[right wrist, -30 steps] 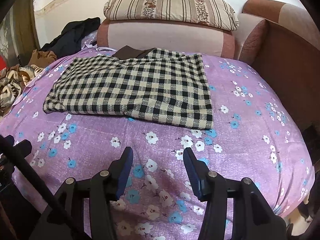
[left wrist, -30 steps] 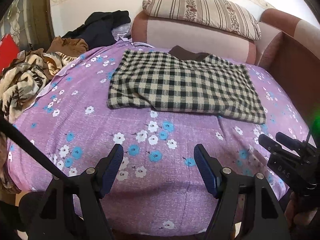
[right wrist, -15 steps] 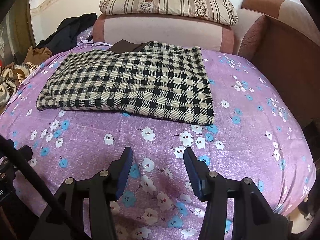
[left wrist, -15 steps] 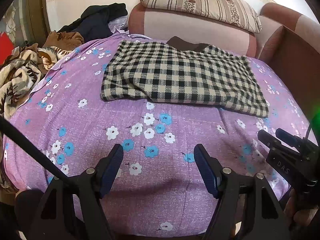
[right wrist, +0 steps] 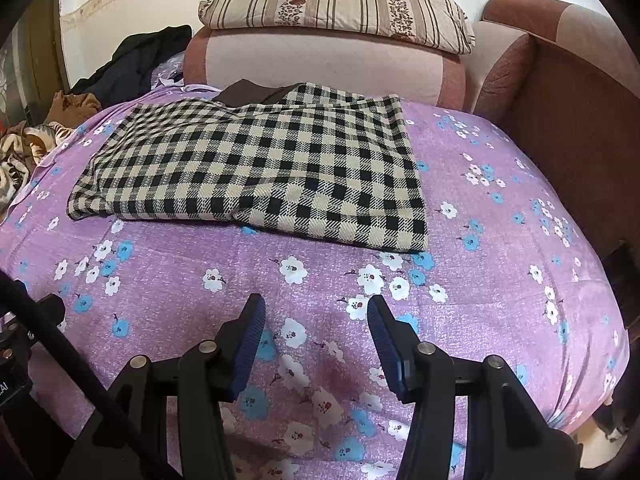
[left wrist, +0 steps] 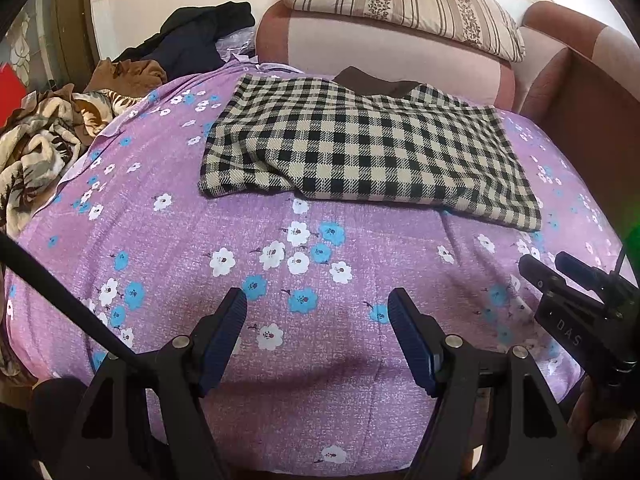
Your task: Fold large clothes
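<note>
Folded checked cloth on the bed, both grippers held off it.

The checked cloth (left wrist: 360, 152) lies folded flat on the purple flowered sheet (left wrist: 280, 360), its far edge near the pink headboard (left wrist: 380, 52), which carries a striped pillow (left wrist: 400, 0). The left gripper (left wrist: 316, 308) and right gripper (right wrist: 316, 312) hover on the cloth's near side, fingers apart with nothing between them. Left of the cloth, off the sheet, lies a heap of clothes (left wrist: 36, 148).
</note>
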Tool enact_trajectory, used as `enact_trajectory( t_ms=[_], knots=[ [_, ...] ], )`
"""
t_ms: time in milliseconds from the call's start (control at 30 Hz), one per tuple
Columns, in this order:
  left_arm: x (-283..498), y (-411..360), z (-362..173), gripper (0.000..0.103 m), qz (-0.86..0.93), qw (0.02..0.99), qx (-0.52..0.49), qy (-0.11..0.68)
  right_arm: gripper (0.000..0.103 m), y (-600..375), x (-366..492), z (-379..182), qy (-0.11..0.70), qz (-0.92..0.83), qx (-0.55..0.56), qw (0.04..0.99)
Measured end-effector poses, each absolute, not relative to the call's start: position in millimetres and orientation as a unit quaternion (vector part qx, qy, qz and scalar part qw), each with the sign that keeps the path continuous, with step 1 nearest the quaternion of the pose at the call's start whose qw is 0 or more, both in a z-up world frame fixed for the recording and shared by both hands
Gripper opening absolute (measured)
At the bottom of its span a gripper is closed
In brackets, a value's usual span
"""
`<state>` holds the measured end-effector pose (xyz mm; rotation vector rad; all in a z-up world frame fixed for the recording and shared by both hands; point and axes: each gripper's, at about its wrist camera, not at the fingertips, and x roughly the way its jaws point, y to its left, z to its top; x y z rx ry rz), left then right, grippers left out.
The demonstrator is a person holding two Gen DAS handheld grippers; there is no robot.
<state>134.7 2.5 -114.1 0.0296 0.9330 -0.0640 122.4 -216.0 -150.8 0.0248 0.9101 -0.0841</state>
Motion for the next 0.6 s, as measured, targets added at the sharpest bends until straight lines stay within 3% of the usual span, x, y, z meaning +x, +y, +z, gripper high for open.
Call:
enact_trajectory(
  t_ms=[600],
  knots=[
    [137.6, 3.8, -122.3, 0.072, -0.026, 0.887, 0.009, 0.46, 0.057, -214.0, 121.9, -152.4, 0.436, -0.048, 0.004, 0.899]
  ],
)
